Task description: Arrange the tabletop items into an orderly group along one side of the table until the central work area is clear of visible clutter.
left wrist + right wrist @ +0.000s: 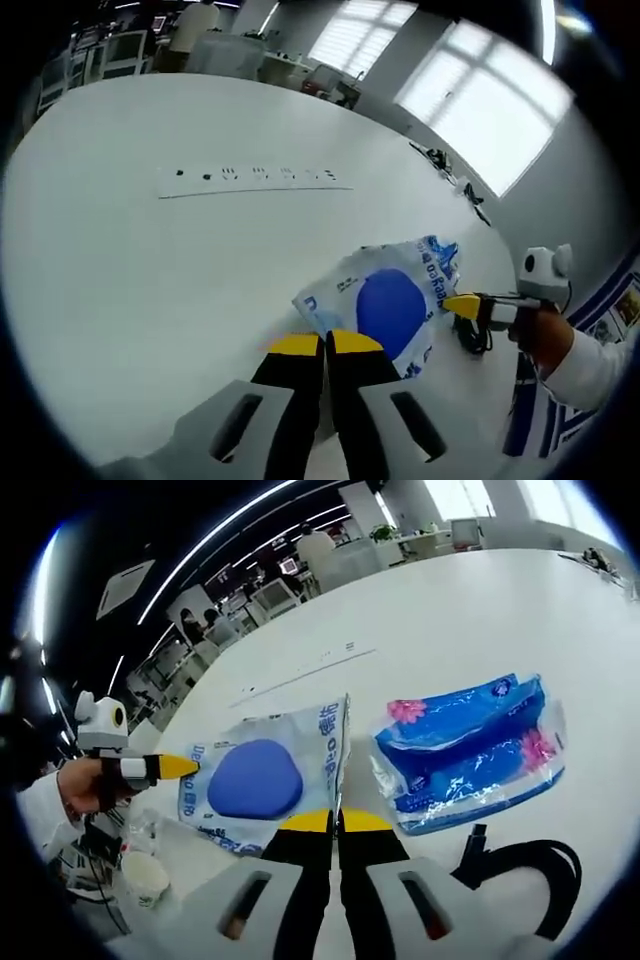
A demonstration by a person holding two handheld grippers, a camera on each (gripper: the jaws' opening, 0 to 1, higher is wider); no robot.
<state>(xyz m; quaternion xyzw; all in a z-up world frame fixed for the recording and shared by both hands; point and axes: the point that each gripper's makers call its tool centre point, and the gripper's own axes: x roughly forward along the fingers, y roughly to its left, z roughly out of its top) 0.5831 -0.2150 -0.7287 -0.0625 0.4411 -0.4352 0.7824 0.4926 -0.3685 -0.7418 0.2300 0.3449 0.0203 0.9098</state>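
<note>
Thin plastic film made the bag [385, 305] the weak point. It lay flat on the white table [150, 280], close to an edge, with a blue pad showing through it. A blue pack [470, 750] sat just beside it, the two nearly touching.

The left gripper [325, 345] had its jaws pressed together at one rim of the bag. The right gripper [335, 822] was clenched the same way at another rim. Each looked to have a fold of film nipped between its tips, though the pinch itself was too small to confirm.

With both ends held, the chief risk I judged was the two hands pulling apart or at uneven speeds. That would stretch or tear the film, or strip it out of one pair of jaws. If one hold failed, the bag would swing from the other and the pad's weight could drag it loose.

A sideways slide could also shove the pack out of line, or push it onto the black cable [530, 865] lying near the right gripper. That cable could snag a low jaw.

A white cup [147, 877] stood among clutter past the bag's far rim, near the left gripper. A careless sweep that way might tip it.
</note>
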